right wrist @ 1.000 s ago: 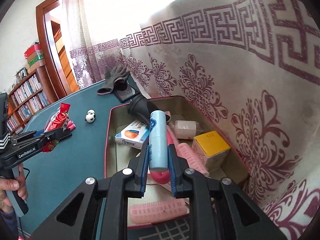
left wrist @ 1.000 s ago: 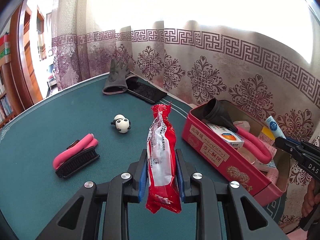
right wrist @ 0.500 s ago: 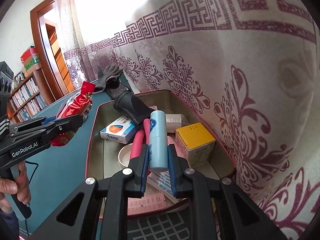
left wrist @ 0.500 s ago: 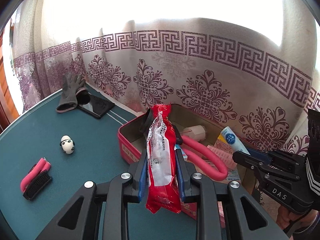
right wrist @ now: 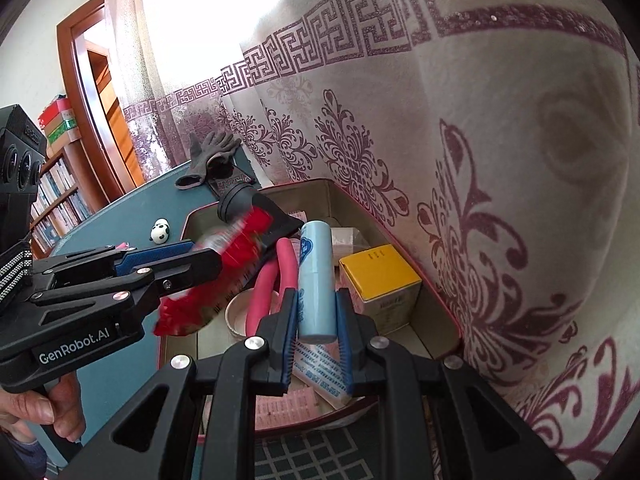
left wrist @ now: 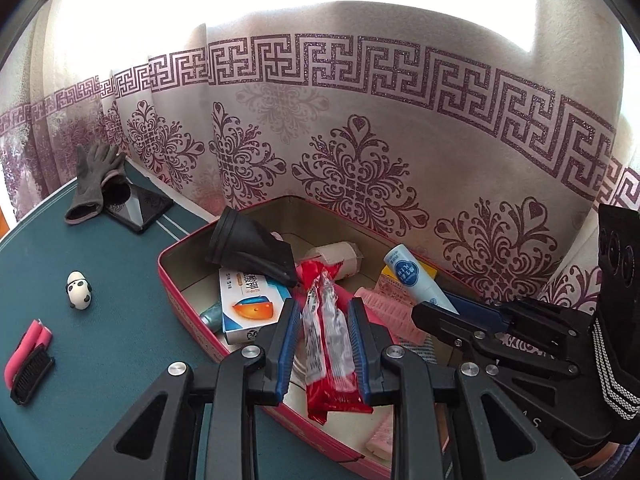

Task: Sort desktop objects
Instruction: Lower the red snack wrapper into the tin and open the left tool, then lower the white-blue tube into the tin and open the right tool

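My left gripper (left wrist: 324,316) is shut on a red snack packet (left wrist: 330,340) and holds it over the open red tin box (left wrist: 188,312). In the right wrist view the left gripper (right wrist: 200,256) reaches in from the left with the packet (right wrist: 236,248) blurred. My right gripper (right wrist: 316,316) is shut on a light-blue tube (right wrist: 316,280) above the box's right part; the tube (left wrist: 416,276) also shows in the left wrist view. The box holds a black funnel-shaped nozzle (left wrist: 248,244), an orange-and-white carton (left wrist: 252,304), a yellow box (right wrist: 380,276) and pink items.
On the green table (left wrist: 100,264) left of the box lie a panda figure (left wrist: 79,290), a pink-and-black brush (left wrist: 28,360), a grey glove (left wrist: 94,180) and a black phone (left wrist: 138,208). A patterned curtain (left wrist: 360,140) hangs right behind the box.
My left gripper has carried the red packet rightward from over the table to over the box and tipped downward. My right gripper has held the blue tube over the box and shifted slightly.
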The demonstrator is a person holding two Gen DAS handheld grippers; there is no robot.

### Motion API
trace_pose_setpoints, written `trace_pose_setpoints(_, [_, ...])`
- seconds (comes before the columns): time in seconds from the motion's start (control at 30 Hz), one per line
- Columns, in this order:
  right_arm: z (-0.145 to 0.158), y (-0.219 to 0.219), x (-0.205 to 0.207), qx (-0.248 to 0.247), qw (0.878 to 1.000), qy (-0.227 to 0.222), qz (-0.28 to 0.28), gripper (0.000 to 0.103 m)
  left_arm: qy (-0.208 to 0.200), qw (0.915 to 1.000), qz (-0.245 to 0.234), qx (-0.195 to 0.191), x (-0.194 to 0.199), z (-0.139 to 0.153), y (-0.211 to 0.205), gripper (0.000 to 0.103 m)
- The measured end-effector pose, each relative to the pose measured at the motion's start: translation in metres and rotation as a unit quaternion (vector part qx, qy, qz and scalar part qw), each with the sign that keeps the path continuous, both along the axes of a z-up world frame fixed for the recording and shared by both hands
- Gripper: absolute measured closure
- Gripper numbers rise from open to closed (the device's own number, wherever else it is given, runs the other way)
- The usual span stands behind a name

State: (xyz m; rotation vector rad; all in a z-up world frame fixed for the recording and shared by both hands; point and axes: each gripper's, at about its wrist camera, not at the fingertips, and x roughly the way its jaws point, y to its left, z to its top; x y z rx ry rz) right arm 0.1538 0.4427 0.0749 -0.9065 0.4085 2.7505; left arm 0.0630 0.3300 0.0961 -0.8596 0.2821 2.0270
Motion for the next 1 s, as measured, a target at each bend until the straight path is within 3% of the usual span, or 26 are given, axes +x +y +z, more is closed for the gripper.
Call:
trace_pose_setpoints(0.43, [0.0, -0.01, -0.004, -0.001, 1.0, -0.003, 0.01, 0.083, -0.001, 0.9994, 0.033, -0.001, -0.008, 0.003, -0.025, 0.073])
trace_pose_setpoints(0.47, [0.0, -0.011, -0.003, -0.001, 1.0, -0.002, 0.012, 0.083, -0.001, 0.9993, 0.037, 0.0, -0.009, 0.003, -0.027, 0.058])
trace_pose_setpoints(0.5, [0.0, -0.012, -0.003, -0.001, 1.0, -0.003, 0.013, 0.083, 0.003, 0.9991, 0.042, 0.001, -0.009, 0.004, -0.029, 0.036])
trace_pose_setpoints(0.57, [0.001, -0.015, -0.005, -0.001, 1.0, -0.003, 0.017, 0.083, 0.017, 0.9984, 0.054, 0.005, -0.008, 0.006, -0.036, 0.026])
trace_pose_setpoints(0.83, [-0.001, -0.032, -0.011, -0.003, 0.999, -0.016, 0.05, 0.082, 0.029, 0.9955, 0.09, -0.001, -0.013, 0.006, -0.066, 0.026])
trace_pose_setpoints(0.87, [-0.002, -0.034, -0.013, -0.005, 0.999, -0.018, 0.051, 0.08, 0.026, 0.9951, 0.096, -0.001, -0.016, 0.005, -0.07, 0.026])
trace_pose_setpoints(0.93, [-0.004, -0.035, -0.014, -0.008, 0.999, -0.023, 0.047, 0.063, 0.02, 0.9941, 0.107, -0.004, -0.02, 0.001, -0.08, 0.026])
trace_pose_setpoints(1.0, [-0.005, -0.036, -0.013, -0.012, 0.999, -0.022, 0.045, 0.06, 0.016, 0.9927, 0.119, -0.008, -0.024, -0.004, -0.09, 0.026])
